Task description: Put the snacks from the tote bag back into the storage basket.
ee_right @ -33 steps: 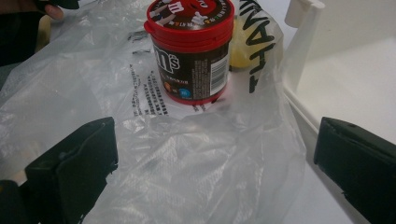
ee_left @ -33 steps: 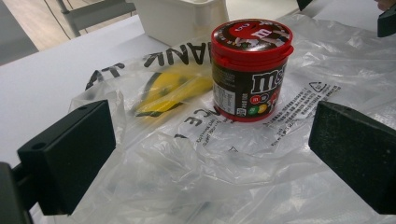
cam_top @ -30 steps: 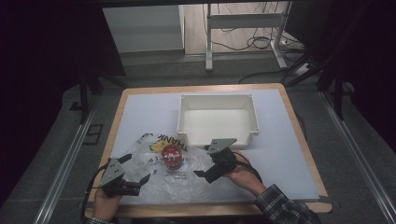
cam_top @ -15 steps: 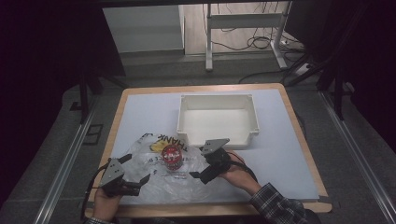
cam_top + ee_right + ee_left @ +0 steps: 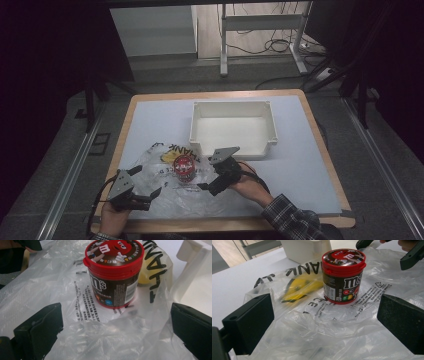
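The candy jar (image 5: 184,167) is standing upright on top of a flattened plastic bag (image 5: 165,192), just ahead of both grippers and between them. Judged from its build, it is going to handle as a stiff, smooth-walled plastic tub, light to moderate in weight, with a glossy wrap that may slip under the pads. The best hold is looking to be across the brown body, below the red lid (image 5: 343,258), with the jaws squarely on opposite sides; gripping the lid rim is risking a pop-open or a tilt.

The jar is showing a round red lid printed with cartoon figures, a brown label carrying white lettering and a barcode panel, and a red base ring.

The bag under it is thin, clear, crinkled film with black print; it is likely to slide and bunch, so a careless closing may be catching film along with the jar. Something yellow (image 5: 300,288) is lying inside the bag, just beside the jar on its far side from the grippers.

The left gripper (image 5: 144,192) is resting on the bag's near edge, jaws spread wide and holding nothing. The right gripper (image 5: 210,184) is hovering just beside the jar, jaws likewise wide apart and empty. A white bin (image 5: 233,130) is sitting beyond the right gripper on the table (image 5: 310,165).
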`<state>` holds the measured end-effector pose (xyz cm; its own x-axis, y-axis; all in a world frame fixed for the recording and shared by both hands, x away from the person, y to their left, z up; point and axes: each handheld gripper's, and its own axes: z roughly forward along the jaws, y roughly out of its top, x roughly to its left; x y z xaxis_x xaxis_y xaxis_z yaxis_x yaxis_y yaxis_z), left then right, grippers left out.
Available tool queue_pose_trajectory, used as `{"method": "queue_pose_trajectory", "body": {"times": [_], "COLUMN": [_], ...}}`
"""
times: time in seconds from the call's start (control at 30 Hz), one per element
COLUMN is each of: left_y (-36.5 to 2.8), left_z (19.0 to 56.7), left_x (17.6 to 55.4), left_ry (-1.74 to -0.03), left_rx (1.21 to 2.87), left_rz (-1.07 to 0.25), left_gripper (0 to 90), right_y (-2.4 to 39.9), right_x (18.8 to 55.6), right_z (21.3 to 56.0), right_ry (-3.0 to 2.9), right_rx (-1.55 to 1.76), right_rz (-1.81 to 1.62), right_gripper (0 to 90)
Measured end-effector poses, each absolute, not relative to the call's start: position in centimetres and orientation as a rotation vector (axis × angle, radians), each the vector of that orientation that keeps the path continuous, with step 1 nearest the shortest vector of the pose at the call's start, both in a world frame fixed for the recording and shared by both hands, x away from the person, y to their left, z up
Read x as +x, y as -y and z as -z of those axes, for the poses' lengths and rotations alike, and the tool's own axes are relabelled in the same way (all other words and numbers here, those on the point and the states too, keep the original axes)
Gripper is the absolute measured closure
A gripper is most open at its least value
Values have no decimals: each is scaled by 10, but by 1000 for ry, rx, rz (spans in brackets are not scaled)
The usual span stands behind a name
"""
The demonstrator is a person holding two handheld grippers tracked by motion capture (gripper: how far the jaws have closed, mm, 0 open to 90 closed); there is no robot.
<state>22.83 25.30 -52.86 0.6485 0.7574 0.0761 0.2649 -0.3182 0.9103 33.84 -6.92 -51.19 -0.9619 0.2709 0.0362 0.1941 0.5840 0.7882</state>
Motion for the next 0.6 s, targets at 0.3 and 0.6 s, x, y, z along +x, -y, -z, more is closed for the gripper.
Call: {"method": "queue_pose_trajectory", "body": {"times": [0.3, 0.6], "left_y": [-253, -253], "left_z": [529, 528], "left_x": [228, 228], "left_ry": [-808, -809], "left_rx": [1879, 1877], "left_rz": [-625, -627], "left_gripper": [8, 8], "right_y": [62, 53], "right_x": [342, 344], "right_z": [513, 514], "right_ry": [-2708, -2731], "right_rx": [382, 379], "right_rz": [-1344, -1317], "right_gripper": [0, 0]}}
